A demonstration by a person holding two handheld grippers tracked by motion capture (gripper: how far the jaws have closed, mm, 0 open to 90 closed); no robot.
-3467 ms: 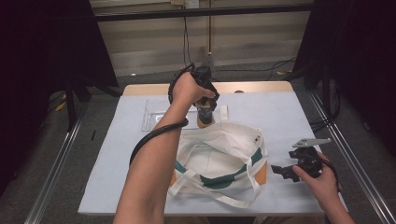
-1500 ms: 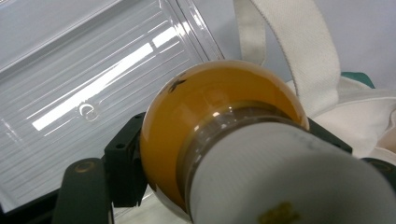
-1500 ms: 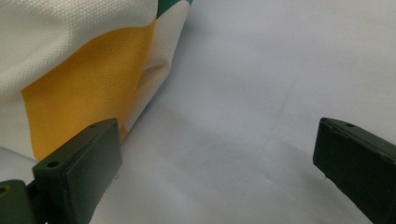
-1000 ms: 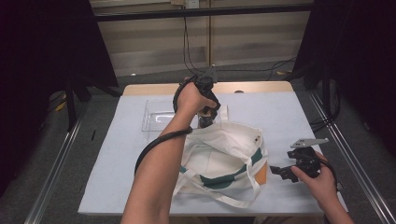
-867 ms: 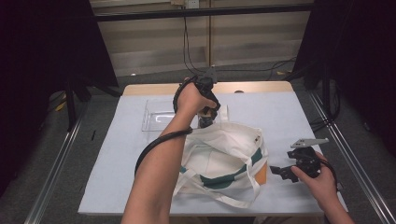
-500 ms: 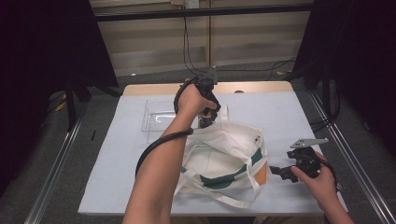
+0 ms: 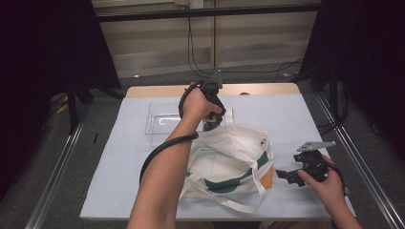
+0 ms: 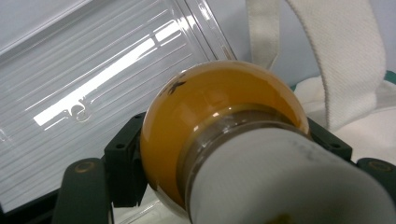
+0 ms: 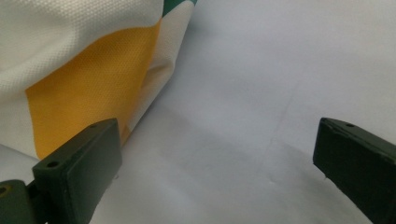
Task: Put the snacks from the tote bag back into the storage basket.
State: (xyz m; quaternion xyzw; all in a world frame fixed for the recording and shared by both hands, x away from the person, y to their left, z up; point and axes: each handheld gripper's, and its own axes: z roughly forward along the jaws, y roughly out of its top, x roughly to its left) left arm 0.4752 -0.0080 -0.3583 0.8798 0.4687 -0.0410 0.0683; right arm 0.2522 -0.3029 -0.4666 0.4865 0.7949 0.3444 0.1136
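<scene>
Firmly pinched amber bottle [image 8: 219,140] in left gripper [image 7: 210,107], frame centre; best lowered upright into tote bag [image 7: 229,167]; right gripper [image 9: 219,163] spread, idle.

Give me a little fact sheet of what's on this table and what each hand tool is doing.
surface: table with a pale cover
bag: white cloth bag with green and orange patches, lying mid-table, handles loose
tray: clear plastic tray behind the bag
left tool: left tool shut on an amber bottle with a white cap, held at the bag's far edge next to the tray
right tool: right tool open, holding nothing, low over the cover beside the bag's orange patch
</scene>
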